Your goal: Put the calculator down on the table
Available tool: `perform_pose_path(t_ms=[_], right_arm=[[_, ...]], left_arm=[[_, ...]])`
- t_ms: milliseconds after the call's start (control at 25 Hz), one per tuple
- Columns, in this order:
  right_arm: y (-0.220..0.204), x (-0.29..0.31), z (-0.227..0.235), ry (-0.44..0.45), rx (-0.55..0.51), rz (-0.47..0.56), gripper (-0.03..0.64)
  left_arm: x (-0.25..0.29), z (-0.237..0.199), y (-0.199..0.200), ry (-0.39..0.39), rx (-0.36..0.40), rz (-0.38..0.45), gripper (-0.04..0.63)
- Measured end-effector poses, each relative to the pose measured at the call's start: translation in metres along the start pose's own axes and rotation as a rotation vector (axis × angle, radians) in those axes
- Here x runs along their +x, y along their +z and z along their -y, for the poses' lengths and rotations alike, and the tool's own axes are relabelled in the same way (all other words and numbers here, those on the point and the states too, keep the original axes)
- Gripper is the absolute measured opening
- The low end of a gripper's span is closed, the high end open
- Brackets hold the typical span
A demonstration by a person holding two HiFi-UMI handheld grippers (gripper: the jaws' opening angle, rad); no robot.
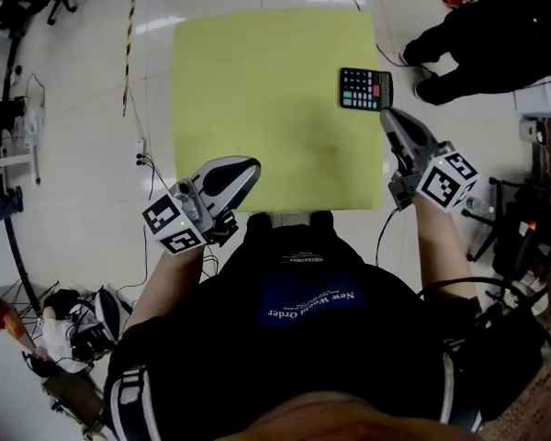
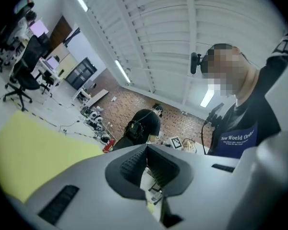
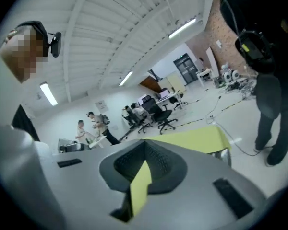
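Observation:
The black calculator (image 1: 365, 89) lies flat on the yellow table (image 1: 257, 99), close to its right edge, keys up. My right gripper (image 1: 387, 115) hovers just in front of it near the table's right side, apart from it, jaws shut with nothing between them. In the right gripper view the right gripper's (image 3: 145, 142) tips meet and the table (image 3: 197, 140) shows beyond; the calculator is hidden there. My left gripper (image 1: 254, 166) hangs over the table's front left edge, also shut and empty. In the left gripper view the left gripper's (image 2: 146, 146) pads touch at the tip.
A person in black (image 1: 477, 44) stands at the table's far right corner. Cables run over the white floor at the left (image 1: 129, 53). Gear and stands crowd the right edge (image 1: 523, 237) and the lower left (image 1: 73, 324). Office chairs (image 3: 161, 114) stand farther off.

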State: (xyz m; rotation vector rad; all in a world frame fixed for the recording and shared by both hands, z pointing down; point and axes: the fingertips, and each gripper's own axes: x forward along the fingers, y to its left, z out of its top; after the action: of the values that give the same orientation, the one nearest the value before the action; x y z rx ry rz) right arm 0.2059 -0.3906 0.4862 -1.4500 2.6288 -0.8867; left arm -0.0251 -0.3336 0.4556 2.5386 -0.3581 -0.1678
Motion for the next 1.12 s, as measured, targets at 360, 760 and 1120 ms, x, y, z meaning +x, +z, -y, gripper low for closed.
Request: perform_pose_path(t_ms=[360, 760, 1120], right_arm=[[0.043, -0.021, -0.153, 0.275, -0.136, 0.032, -0.012], [0.054, -0.029, -0.196, 0.378, -0.242, 0.054, -0.012], [0.067, -0.033, -0.201, 0.379, -0.277, 0.071, -0.012]], left_arm=[[-0.04, 0.069, 0.098, 0.028, 0.214, 0.132, 0.006], [-0.045, 0.086, 0.098, -0.009, 0.255, 0.173, 0.006], [-0.053, 0.089, 0.104, -0.015, 0.273, 0.219, 0.006]])
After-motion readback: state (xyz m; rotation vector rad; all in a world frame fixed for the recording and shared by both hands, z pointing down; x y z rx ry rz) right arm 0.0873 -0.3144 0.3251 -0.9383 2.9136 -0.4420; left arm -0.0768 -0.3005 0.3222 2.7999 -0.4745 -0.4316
